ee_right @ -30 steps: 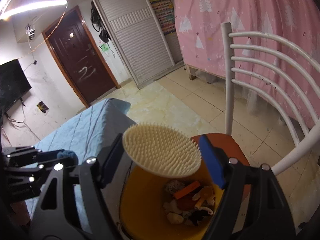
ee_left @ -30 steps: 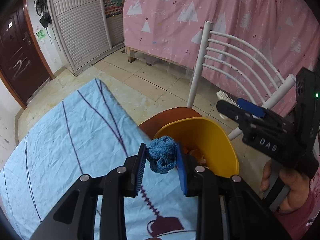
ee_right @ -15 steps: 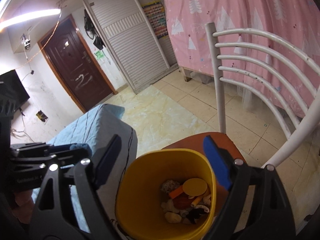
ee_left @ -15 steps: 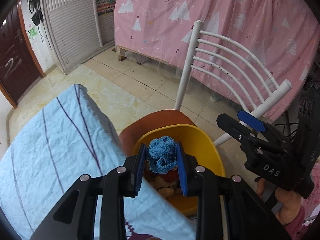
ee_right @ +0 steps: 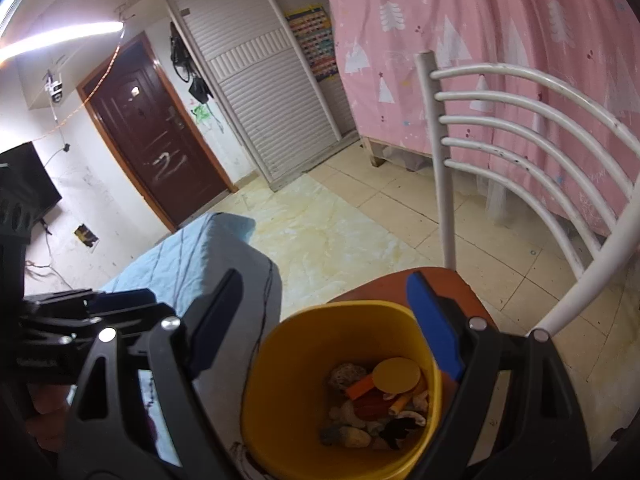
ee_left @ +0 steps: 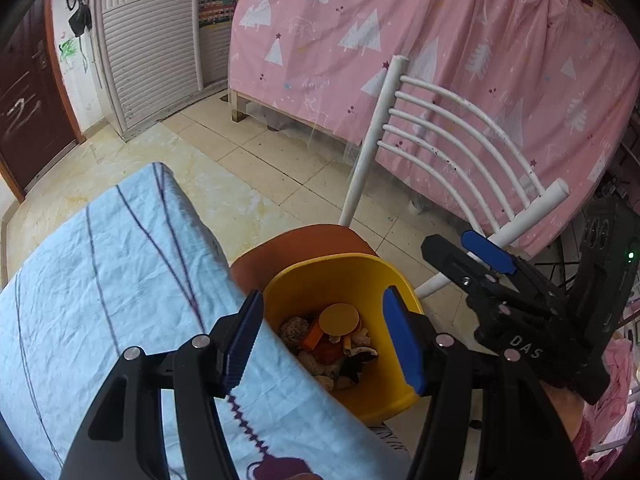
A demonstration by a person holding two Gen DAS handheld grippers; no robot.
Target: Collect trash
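A yellow bin point(ee_left: 360, 272) point(ee_right: 280, 392) stands on the brown seat of a white chair point(ee_left: 440, 136) point(ee_right: 520, 128). It holds several trash pieces, with a round yellow brush back point(ee_left: 340, 319) point(ee_right: 397, 374) on top. My left gripper point(ee_left: 324, 338) is open and empty above the bin's near rim. My right gripper point(ee_right: 324, 328) is open and empty above the bin, and it shows at the right of the left wrist view point(ee_left: 486, 252). The blue knitted piece is not visible in either view.
A table with a light blue striped cloth point(ee_left: 100, 280) point(ee_right: 188, 256) stands against the bin's left side. A pink curtain point(ee_left: 440, 60) hangs behind the chair. Tiled floor point(ee_left: 248, 168) lies beyond, with a dark door point(ee_right: 152, 140) and a white shutter cabinet point(ee_right: 260, 92).
My left gripper opened over the bin and the blue knitted piece is gone from its fingers. My right gripper opened earlier and the round brush now lies in the bin.
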